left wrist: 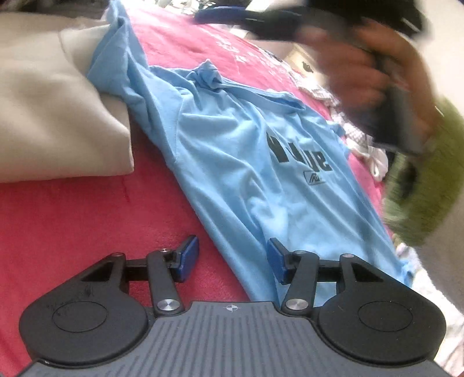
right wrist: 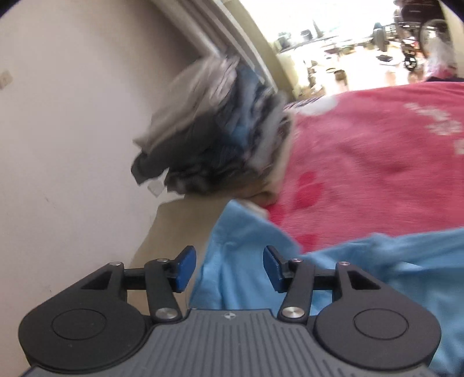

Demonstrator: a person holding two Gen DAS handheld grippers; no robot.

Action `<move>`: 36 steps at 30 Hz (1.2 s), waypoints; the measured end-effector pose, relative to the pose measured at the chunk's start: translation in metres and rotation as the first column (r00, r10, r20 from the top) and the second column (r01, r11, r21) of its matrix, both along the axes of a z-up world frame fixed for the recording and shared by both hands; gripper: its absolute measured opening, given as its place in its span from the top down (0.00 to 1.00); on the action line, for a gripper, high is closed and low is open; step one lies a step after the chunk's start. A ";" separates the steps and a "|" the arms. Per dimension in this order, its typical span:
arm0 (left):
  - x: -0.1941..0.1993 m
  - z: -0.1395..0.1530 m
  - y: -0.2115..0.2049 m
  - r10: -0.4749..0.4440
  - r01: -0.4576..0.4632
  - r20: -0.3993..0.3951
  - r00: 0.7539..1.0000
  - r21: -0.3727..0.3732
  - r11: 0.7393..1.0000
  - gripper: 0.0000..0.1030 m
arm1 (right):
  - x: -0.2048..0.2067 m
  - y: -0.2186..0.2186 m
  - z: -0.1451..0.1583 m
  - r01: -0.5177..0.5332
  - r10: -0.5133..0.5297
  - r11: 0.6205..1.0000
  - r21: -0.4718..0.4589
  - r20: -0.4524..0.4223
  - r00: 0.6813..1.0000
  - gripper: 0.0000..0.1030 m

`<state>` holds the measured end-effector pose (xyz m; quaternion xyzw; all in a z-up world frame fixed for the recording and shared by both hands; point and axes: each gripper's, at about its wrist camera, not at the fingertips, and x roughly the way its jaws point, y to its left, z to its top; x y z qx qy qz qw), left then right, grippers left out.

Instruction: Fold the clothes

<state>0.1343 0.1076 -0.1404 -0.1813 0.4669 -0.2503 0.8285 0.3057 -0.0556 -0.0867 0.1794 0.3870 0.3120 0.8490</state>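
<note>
A light blue T-shirt [left wrist: 246,162] with dark lettering lies spread and wrinkled on a red blanket [left wrist: 72,220]. My left gripper [left wrist: 232,258] hovers open over the shirt's near edge, nothing between its blue pads. In the left wrist view the right gripper [left wrist: 220,14] shows blurred at the top, held by a hand [left wrist: 356,66]; its state cannot be read there. In the right wrist view my right gripper [right wrist: 229,268] is open above a corner of the blue T-shirt [right wrist: 362,269], holding nothing.
A folded beige garment [left wrist: 49,116] lies left of the shirt. A blurred stack of grey and blue folded clothes [right wrist: 214,127] stands against the wall [right wrist: 72,116]. A green sleeve [left wrist: 426,179] and white patterned cloth [left wrist: 365,139] are to the right. The red blanket [right wrist: 377,156] spreads beyond.
</note>
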 end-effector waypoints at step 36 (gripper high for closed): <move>0.004 -0.002 0.014 0.130 -0.134 0.070 0.989 0.052 0.990 0.60 | 0.058 -0.148 -0.036 0.402 -0.386 0.895 -0.193 0.117 0.915 0.87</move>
